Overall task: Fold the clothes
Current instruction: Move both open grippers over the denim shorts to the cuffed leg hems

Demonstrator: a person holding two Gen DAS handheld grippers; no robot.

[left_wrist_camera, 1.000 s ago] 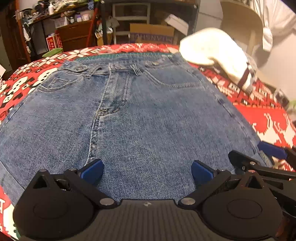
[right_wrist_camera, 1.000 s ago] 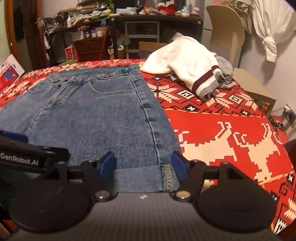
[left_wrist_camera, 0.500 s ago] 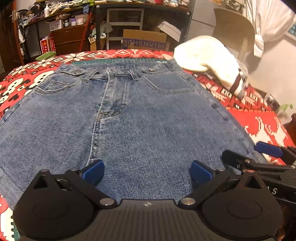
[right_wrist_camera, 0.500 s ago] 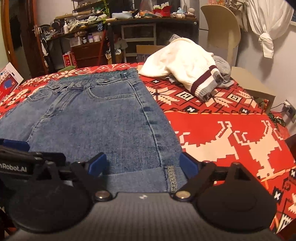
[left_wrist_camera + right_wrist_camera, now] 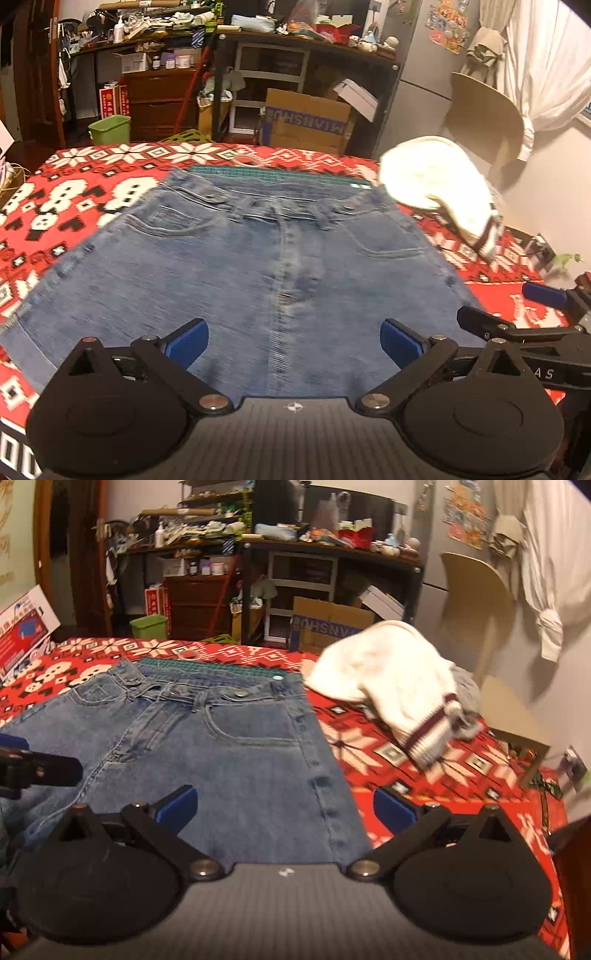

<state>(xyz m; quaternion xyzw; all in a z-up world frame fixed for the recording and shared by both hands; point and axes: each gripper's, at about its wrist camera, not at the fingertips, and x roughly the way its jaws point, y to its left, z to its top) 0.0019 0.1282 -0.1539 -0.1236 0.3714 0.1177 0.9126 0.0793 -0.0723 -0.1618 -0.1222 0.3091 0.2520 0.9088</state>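
Left gripper [image 5: 294, 341]: jaws spread wide, nothing between them, poised over the near end of the blue jeans [image 5: 236, 266]. Right gripper [image 5: 282, 808]: likewise wide apart and empty, above the jeans' right side seam, its right finger over the cloth beyond the denim.

The jeans lie front up on a red patterned tablecloth [image 5: 436, 775] covering the worktop, waistband at the far end over a green cutting mat [image 5: 277, 173]. The near end shows a turned edge at the left of the left wrist view; whether that is a cuff or a fold already made cannot be settled, so the garment could be laid out for folding or part folded.

Risks, as judged:
- Denim is thick; a pinch could catch only the top layer, leaving the under layer behind and the fold skewed.
- A low grasp could snag the tablecloth with the denim and drag it.
- The grippers work close together and could collide.
- The cream sweater [image 5: 388, 679], heaped just beside the waistband's right corner, could be swept or trapped by a fold carried that way.

Legible writing: a cardboard box [image 5: 306, 123] behind the worktop bears mirrored capitals reading about "NANSHAN", not certain. Partial lettering "A S" shows on the right gripper body in the left wrist view.
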